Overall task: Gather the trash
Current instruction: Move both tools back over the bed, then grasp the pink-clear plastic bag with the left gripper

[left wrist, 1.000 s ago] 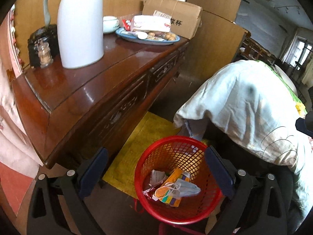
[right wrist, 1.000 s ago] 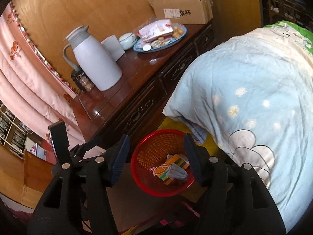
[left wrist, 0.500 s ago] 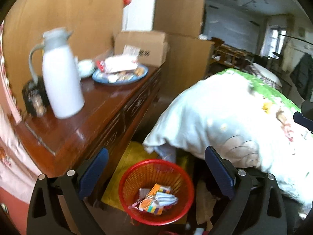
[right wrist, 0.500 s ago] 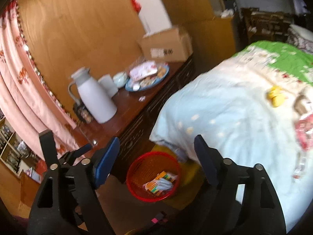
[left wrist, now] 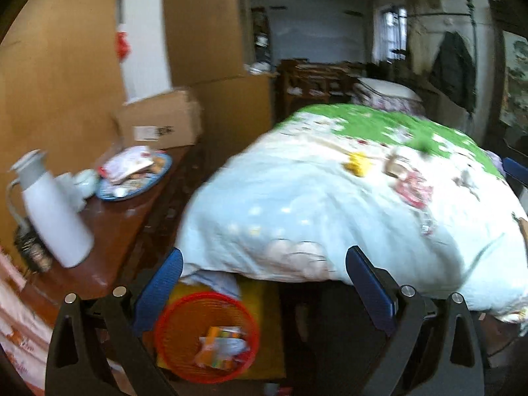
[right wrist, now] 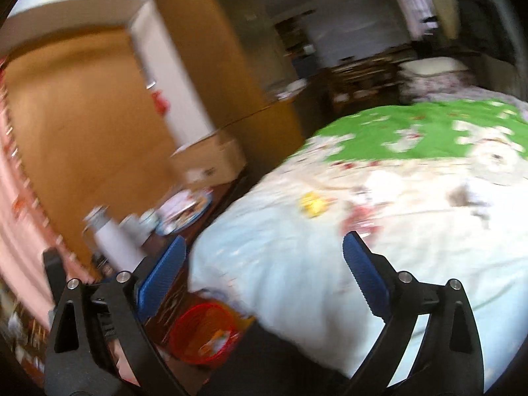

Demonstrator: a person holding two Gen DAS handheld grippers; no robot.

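A red mesh waste basket (left wrist: 184, 340) stands on the floor between the wooden dresser and the bed, with wrappers (left wrist: 221, 343) inside; it also shows in the right wrist view (right wrist: 198, 336). On the bed quilt lie a yellow scrap (left wrist: 358, 164) and a red-and-white wrapper (left wrist: 412, 191); they show blurred in the right wrist view as the yellow scrap (right wrist: 313, 205) and the wrapper (right wrist: 359, 217). My left gripper (left wrist: 264, 283) is open and empty above the basket and the bed's edge. My right gripper (right wrist: 264, 270) is open and empty over the quilt.
The dark wooden dresser (left wrist: 109, 237) at left carries a white thermos (left wrist: 52, 217), a blue plate of snacks (left wrist: 135, 175) and a cardboard box (left wrist: 161, 125). The quilted bed (left wrist: 330, 217) fills the right. A yellow mat (left wrist: 264, 300) lies under the basket.
Both grippers have risen and tilted up, away from the basket. The view now takes in the bed top with its scraps. Both stay open and empty.
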